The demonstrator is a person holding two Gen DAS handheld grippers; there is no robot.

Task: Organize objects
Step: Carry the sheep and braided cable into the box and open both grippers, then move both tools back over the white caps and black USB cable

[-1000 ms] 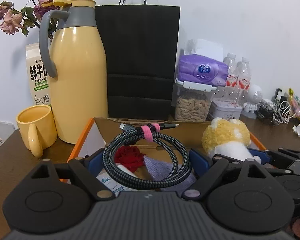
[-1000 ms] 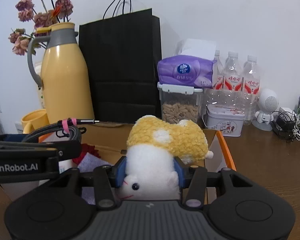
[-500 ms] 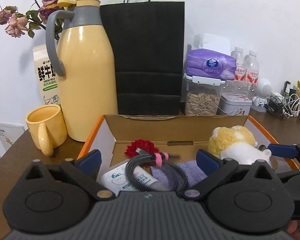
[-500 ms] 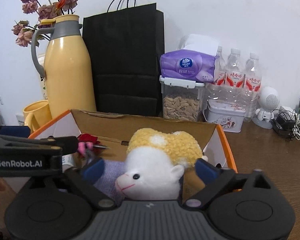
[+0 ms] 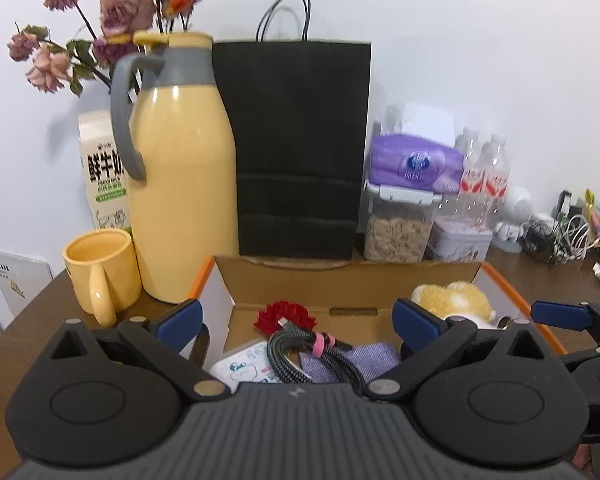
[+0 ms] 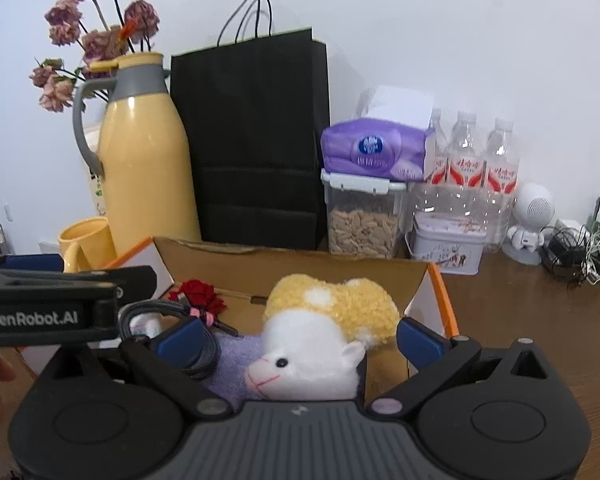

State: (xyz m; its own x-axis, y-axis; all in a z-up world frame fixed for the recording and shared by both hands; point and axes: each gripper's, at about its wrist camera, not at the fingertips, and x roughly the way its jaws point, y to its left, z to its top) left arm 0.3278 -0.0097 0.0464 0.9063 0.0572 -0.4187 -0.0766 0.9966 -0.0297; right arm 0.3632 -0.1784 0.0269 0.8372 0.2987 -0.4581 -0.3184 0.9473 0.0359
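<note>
Your left gripper (image 5: 296,322) was a matte black housing with a ribbed grey-black centre panel carrying a small pale logo mark. Two round black discs, each with a recessed inner circle, flanked that panel. From each disc a black linkage arm with a triangular cut-out ran forward to a fingertip (image 5: 180,318) faced with a dark blue pad. Round metallic pivot pins, silver to brassy, sat at the linkage joints.

Your right gripper (image 6: 298,334) was the same build: black body, ribbed panel, twin discs, blue-padded fingertips (image 6: 420,338), silver pins. In the right wrist view the left unit's side bar read "GenRobot.AI" in white lettering on black.
</note>
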